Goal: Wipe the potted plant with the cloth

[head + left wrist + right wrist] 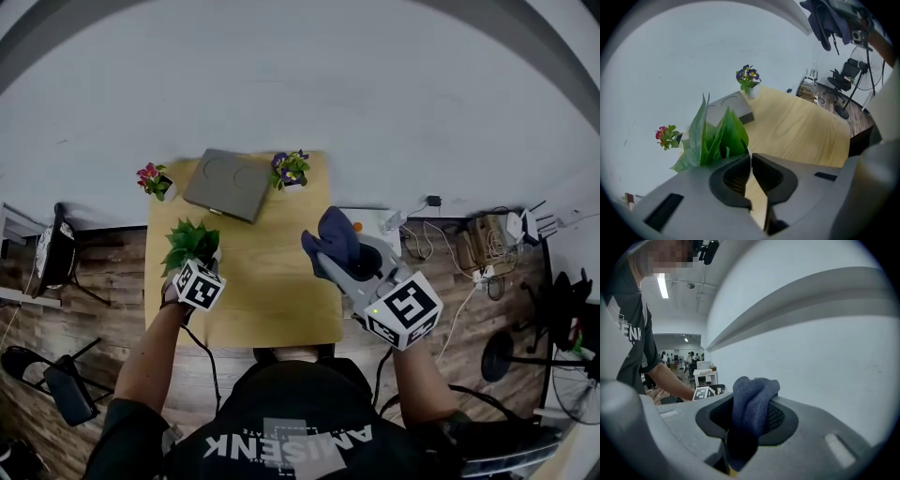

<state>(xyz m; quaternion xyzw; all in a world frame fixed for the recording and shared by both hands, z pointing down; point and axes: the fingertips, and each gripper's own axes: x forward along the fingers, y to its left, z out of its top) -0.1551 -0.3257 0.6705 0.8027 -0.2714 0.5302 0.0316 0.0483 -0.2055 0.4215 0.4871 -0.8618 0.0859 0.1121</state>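
The table (281,300) is bare through its middle, so I have room to swing there; a flat grey box (225,184) lies at the back. The potted plant (190,242) stands close to the left edge. Its leaves look thin and bendy and the pot is probably light and easy to tip, so I'd steady it low. My left claw (751,157) hangs just beside it, narrow and empty. My right claw (751,401) pinches the soft cloth (336,234), well apart from the leaves
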